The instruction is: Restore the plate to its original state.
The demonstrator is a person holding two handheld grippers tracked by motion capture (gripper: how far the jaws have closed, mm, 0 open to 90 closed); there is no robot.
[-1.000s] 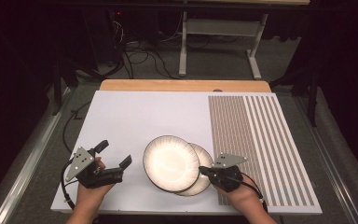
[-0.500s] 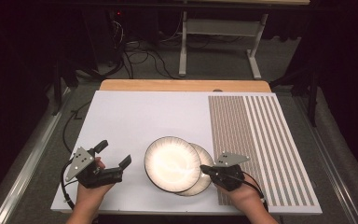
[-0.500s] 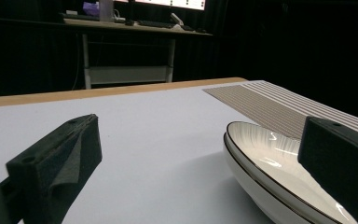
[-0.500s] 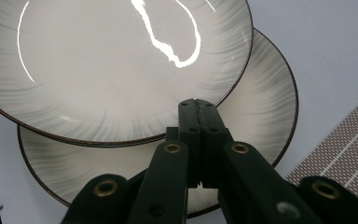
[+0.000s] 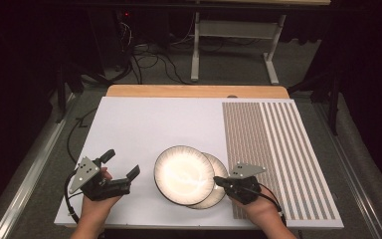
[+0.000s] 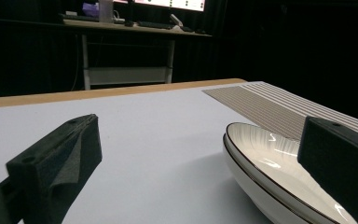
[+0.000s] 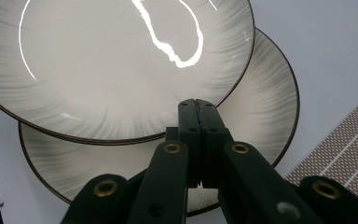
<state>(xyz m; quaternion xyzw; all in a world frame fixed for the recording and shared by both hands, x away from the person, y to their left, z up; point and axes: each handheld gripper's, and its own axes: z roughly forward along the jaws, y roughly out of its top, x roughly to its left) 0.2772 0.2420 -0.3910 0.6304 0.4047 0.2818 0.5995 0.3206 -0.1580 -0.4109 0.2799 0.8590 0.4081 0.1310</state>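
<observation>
Plates, two, white with grey radial streaks and a thin dark rim, stacked off-centre near the front edge of the bench (image 5: 144, 124). Upper plate (image 5: 184, 175) overlaps the lower plate (image 5: 218, 191), which juts out toward four o'clock.

Right gripper (image 5: 219, 181), held in the person's right hand (image 5: 258, 211) at four o'clock from the plates: jaws pressed together, tips lying over the lower plate's exposed rim just beside the upper plate's edge. Nothing visible between the jaws; contact with the plate cannot be told.

Left gripper (image 5: 122, 169), held in the left hand (image 5: 97, 201) at nine o'clock from the plates: jaws spread wide, empty, near the upper plate but apart from it.

Bench surface: white sheet, with a striped brown-and-white panel (image 5: 273, 149) at three o'clock.
</observation>
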